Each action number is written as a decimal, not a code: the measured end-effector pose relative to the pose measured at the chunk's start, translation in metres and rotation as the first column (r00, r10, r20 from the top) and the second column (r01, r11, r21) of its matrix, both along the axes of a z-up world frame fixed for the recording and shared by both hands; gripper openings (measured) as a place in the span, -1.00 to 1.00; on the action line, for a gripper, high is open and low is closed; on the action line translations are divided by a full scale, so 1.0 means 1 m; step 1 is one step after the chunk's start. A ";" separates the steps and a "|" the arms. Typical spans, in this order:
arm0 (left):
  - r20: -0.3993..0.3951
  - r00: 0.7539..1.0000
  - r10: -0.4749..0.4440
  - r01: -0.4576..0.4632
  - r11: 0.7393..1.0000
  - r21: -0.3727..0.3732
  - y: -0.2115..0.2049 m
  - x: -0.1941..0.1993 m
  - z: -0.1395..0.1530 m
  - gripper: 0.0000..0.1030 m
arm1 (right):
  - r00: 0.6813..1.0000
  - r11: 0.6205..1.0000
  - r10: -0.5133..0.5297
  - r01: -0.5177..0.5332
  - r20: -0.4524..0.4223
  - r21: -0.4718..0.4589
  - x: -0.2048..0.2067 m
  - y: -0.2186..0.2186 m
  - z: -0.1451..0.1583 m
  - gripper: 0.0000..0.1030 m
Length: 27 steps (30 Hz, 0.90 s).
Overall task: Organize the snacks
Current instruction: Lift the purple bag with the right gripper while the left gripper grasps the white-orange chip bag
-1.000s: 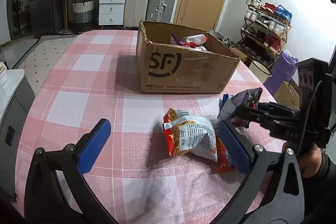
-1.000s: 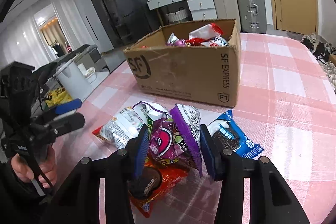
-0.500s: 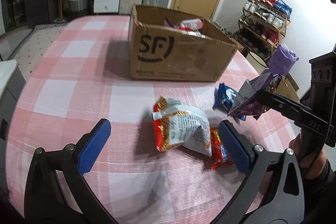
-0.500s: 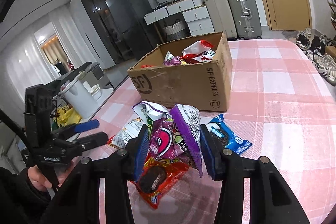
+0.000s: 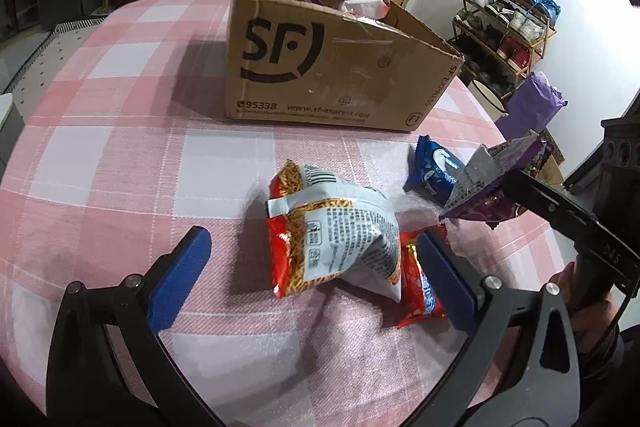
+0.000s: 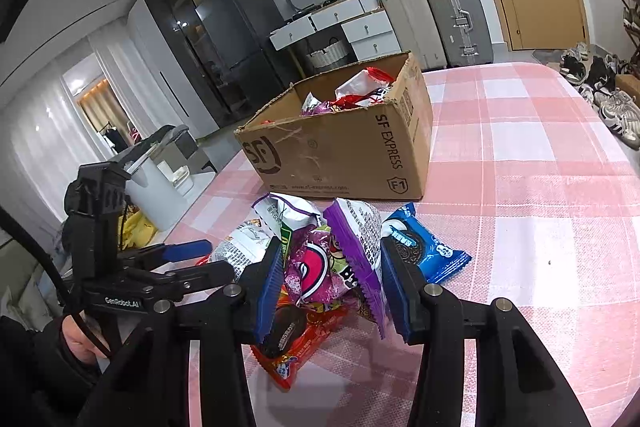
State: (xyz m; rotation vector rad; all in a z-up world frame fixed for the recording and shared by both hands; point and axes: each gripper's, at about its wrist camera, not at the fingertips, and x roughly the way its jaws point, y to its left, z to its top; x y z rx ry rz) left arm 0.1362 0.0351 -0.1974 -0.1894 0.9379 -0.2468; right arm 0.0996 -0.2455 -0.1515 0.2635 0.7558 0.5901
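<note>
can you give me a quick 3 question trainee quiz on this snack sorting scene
1. True or false: the right claw is shut on the purple snack bag.
2. Which packet lies nearest the cardboard box? A. the blue cookie packet B. the red cookie packet C. the white and red noodle snack bag
3. Fill in: the left claw is ____, its blue pads either side of the noodle snack bag, touching nothing.

Key: 1 true. 2 A. 3 open.
</note>
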 end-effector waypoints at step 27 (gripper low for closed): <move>-0.073 0.996 -0.060 0.051 0.992 -0.119 -0.017 0.030 -0.024 0.14 | 1.000 0.999 -0.024 0.024 -0.020 -0.030 -0.002 -0.003 -0.006 -0.08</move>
